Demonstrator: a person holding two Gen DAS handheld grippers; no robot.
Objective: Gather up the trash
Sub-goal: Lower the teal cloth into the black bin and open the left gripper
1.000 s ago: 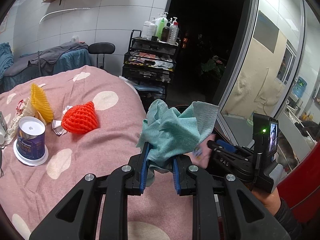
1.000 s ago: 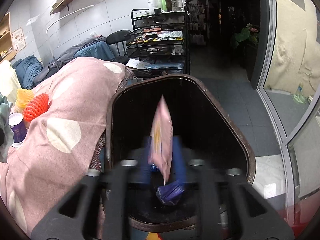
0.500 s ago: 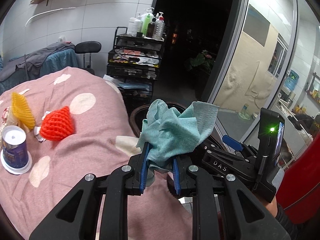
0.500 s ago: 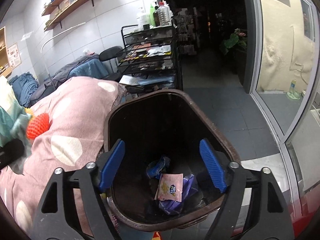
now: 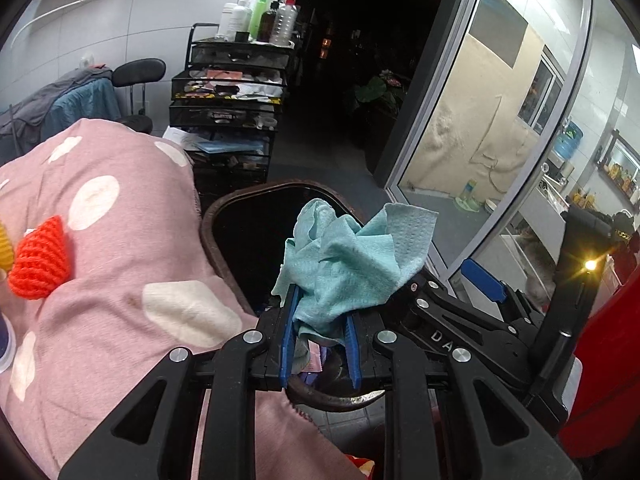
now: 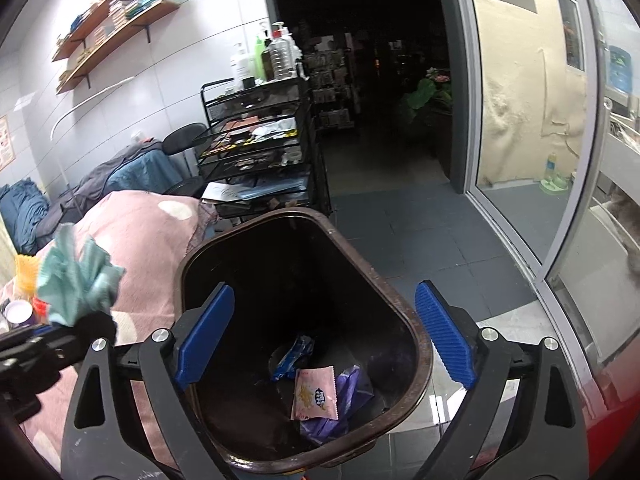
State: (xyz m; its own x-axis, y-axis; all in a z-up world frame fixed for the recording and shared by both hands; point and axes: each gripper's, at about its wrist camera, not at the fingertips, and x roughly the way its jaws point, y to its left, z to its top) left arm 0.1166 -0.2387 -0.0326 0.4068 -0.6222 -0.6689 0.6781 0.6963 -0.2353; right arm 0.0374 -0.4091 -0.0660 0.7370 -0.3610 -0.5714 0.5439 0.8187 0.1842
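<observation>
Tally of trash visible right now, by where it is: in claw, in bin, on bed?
In left claw: 1, teal paper towel
In bin: 3, pink packet, blue wrapper, purple wrapper
On bed: 1, orange foam net
Total: 5

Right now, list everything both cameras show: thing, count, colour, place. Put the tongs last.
Trash bin: one, dark brown, on the floor beside the bed.
Snack packet: one, pink, at the bin's bottom.
Wrappers: a few, blue and purple, around the packet.
Paper towel: one, teal, crumpled, over the bin.
Blanket: one, pink with white spots, on the bed.
Fruit net: one, orange-red, on the blanket.
Fruit net: one, yellow, beside the orange one.
Cart: one, black, by the wall, bottles on top.
Stool: one, black, left of the cart.
Shelves: two, wooden, on the wall.
Left tongs: black, blue pads, shut on the paper towel.
Right tongs: black, blue pads, open and empty above the bin.
</observation>
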